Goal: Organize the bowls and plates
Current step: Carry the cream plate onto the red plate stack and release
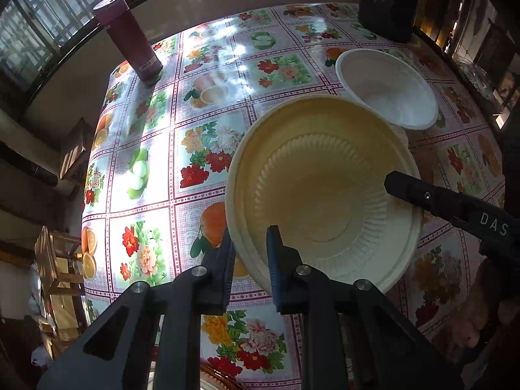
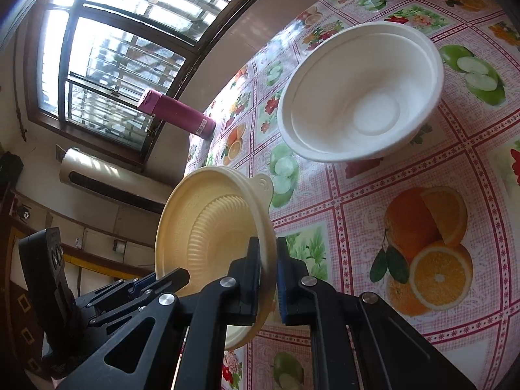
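A cream ribbed bowl (image 1: 325,195) is held above the table by both grippers. My left gripper (image 1: 250,260) is shut on its near rim. My right gripper (image 2: 268,269) is shut on its opposite rim; its black finger (image 1: 422,195) shows in the left wrist view on the bowl's right side. In the right wrist view the cream bowl (image 2: 208,227) is tilted on edge. A white bowl (image 1: 386,87) stands on the table just behind it, upright and empty; it also shows in the right wrist view (image 2: 360,97).
A fruit-and-flower tablecloth (image 1: 195,149) covers the table. A maroon flask (image 1: 130,39) stands at the far left corner by the window. A dark container (image 1: 386,3) stands at the far right. Wooden furniture (image 1: 58,266) lies beyond the left table edge.
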Demonstrator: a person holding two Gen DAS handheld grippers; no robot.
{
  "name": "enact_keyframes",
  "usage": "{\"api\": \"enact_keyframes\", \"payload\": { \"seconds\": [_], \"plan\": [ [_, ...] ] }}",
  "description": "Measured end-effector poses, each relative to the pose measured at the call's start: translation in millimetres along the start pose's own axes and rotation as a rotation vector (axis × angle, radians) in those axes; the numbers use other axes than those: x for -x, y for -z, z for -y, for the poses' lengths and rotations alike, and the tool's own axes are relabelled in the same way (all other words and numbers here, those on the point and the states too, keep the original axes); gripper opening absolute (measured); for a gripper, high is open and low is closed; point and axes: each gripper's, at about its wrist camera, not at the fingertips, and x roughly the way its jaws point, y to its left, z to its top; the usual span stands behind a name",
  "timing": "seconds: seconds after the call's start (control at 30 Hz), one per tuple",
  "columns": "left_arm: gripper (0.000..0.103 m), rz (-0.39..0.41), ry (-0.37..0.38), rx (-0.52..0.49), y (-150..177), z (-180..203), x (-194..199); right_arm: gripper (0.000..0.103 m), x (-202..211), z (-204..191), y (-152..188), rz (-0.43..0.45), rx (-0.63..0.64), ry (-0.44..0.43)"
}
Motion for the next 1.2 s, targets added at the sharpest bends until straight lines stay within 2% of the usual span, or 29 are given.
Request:
{"api": "enact_keyframes", "payload": {
  "seconds": [0.27, 0.47, 0.67, 0.87, 1.03, 1.2],
  "plan": [
    [0.018, 0.055, 0.006, 0.019, 53.5, -25.2, 60.2, 0.009, 31.2, -46.9, 44.5, -0.013, 0.101, -0.048],
    [0.019, 0.082, -0.021, 0.072, 102.5, -63.7, 89.9, 0.009, 32.8, -100.5, 85.9, -0.032, 0.22, -0.07],
    [0.021, 0.051, -0.004, 0.159, 158.5, -101.8, 79.7, 0.009, 7.1, -135.3, 135.0, -0.098, 0.319, -0.054],
    [0.021, 0.005, 0.054, 0.274, 210.5, -127.5, 50.5, 0.009, -24.5, -152.1, 181.5, -0.172, 0.414, 0.0],
    [0.021, 0.003, 0.087, 0.324, 231.7, -135.4, 41.0, 0.009, -35.5, -159.6, 204.4, -0.183, 0.478, 0.035],
    [0.022, 0.024, 0.117, 0.352, 243.9, -139.1, 44.4, 0.013, -37.3, -167.0, 217.2, -0.174, 0.542, 0.064]
  ]
}}
